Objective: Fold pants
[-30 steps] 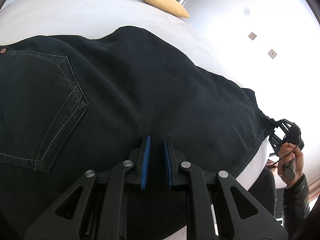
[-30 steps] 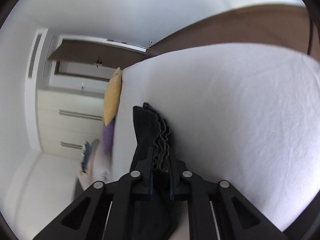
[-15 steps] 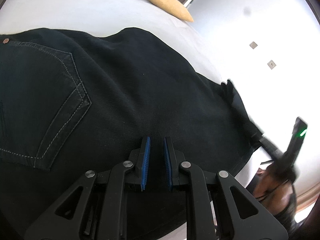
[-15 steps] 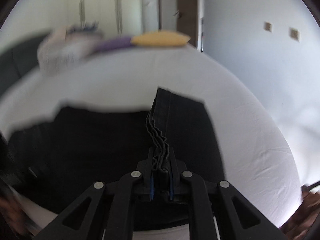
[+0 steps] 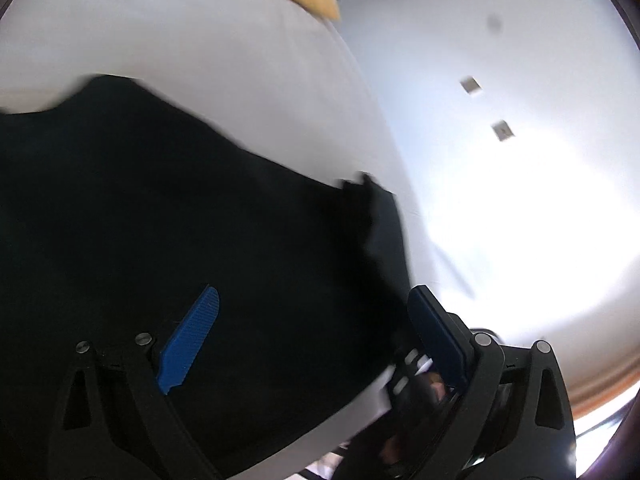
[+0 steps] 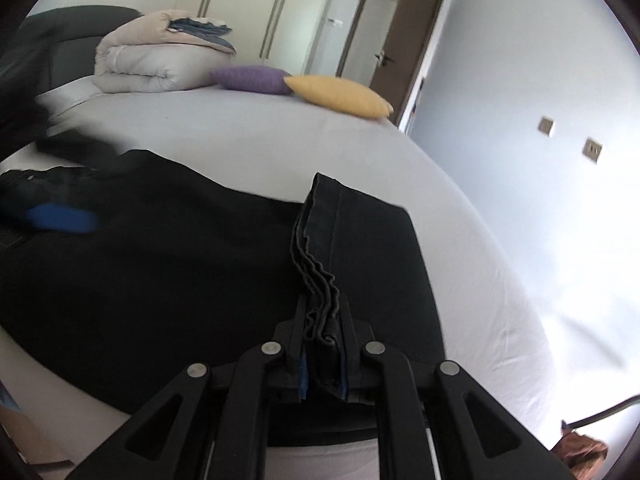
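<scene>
Pants [image 6: 168, 264] lie dark on the bed [image 6: 260, 140]; right gripper [image 6: 323, 354] jaws clench the stacked hems, left gripper [image 5: 312, 336] jaws gape. Lay hems squarely toward the waist.

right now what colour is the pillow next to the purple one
Yellow pillow, clearest in the right wrist view.

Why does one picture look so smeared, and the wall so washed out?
Left wrist view: motion blur smears the black pants; the wall glares white. Right wrist view: sharper, the hem crisp in the right gripper, but the left gripper is a blue blur; the fisheye lens curves the bed.
</scene>
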